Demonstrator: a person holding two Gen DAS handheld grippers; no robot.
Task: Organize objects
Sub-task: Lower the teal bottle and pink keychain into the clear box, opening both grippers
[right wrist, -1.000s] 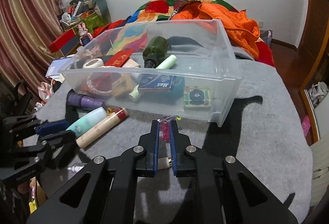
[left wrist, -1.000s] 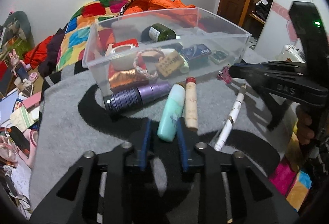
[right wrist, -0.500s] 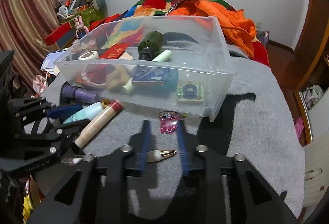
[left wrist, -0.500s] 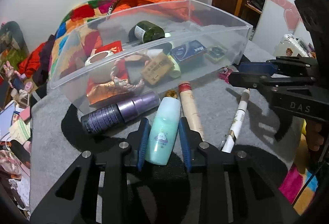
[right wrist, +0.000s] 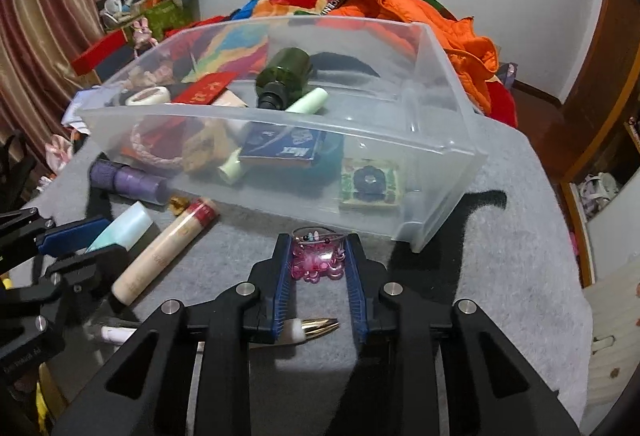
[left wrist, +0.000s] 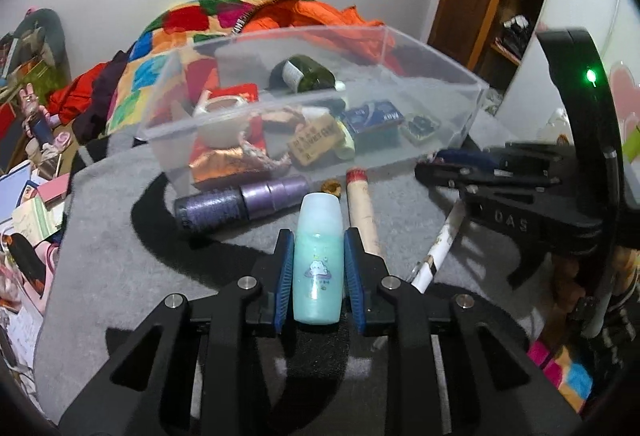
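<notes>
Closing on two loose items at once, the person is picking up for the clear plastic bin (left wrist: 436,107). The left gripper (left wrist: 318,268) jaws are pressing a mint-green bottle (left wrist: 318,260) between them, having just been narrowing. The right gripper (right wrist: 318,268) jaws, also just narrowing, are flanking a pink hair clip (right wrist: 318,266); contact is unclear. Next, probably, each is needing lifting ahead over the bin's near wall.
</notes>
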